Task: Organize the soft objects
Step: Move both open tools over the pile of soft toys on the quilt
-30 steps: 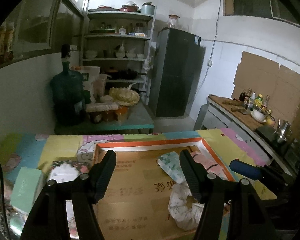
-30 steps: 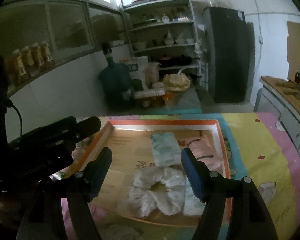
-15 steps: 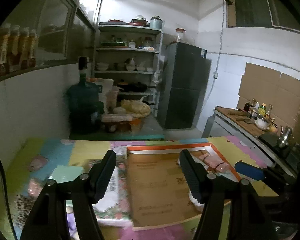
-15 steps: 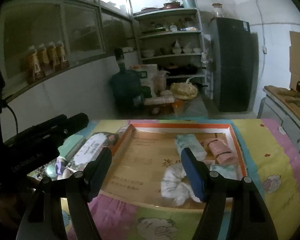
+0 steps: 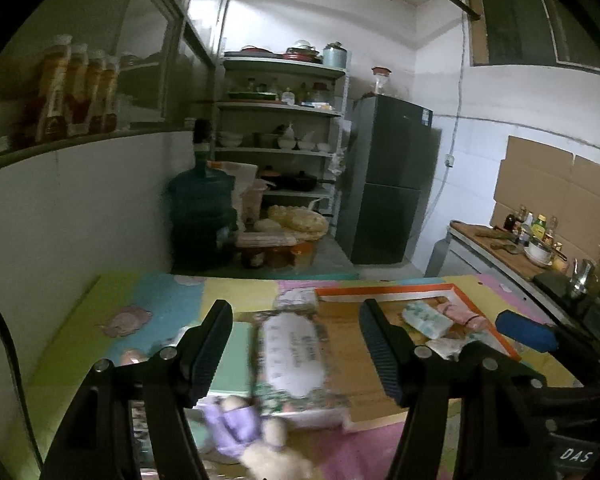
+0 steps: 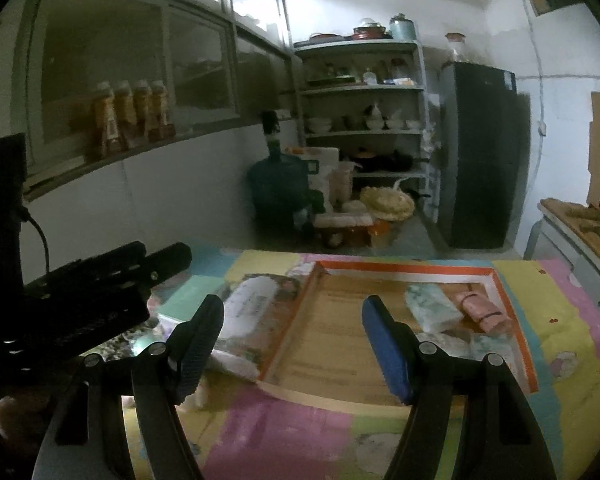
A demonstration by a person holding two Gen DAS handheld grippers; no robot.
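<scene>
An orange-rimmed cardboard tray (image 6: 412, 268) lies on the colourful mat, also in the left wrist view (image 5: 380, 290). At its far right corner rest a pale green tissue pack (image 6: 430, 306) and a pink rolled cloth (image 6: 482, 306); a white cloth (image 5: 446, 346) lies nearer. A floral wipes pack (image 5: 296, 356) lies left of the tray, below my left gripper (image 5: 296, 356), which is open and holds nothing. A plush toy in purple (image 5: 244, 436) sits at the near edge. My right gripper (image 6: 292, 344) is open over the tray's left rim, holding nothing.
A mint green box (image 5: 232, 356) lies left of the wipes pack. Beyond the mat stand a water jug (image 5: 200, 216), shelves with dishes (image 5: 280, 128) and a dark fridge (image 5: 388, 176). A counter with bottles (image 5: 520, 240) runs along the right wall.
Both grippers have drawn back and shifted left from over the tray. The tray's contents now lie to the right, and the wipes pack and plush toy have come into the left wrist view.
</scene>
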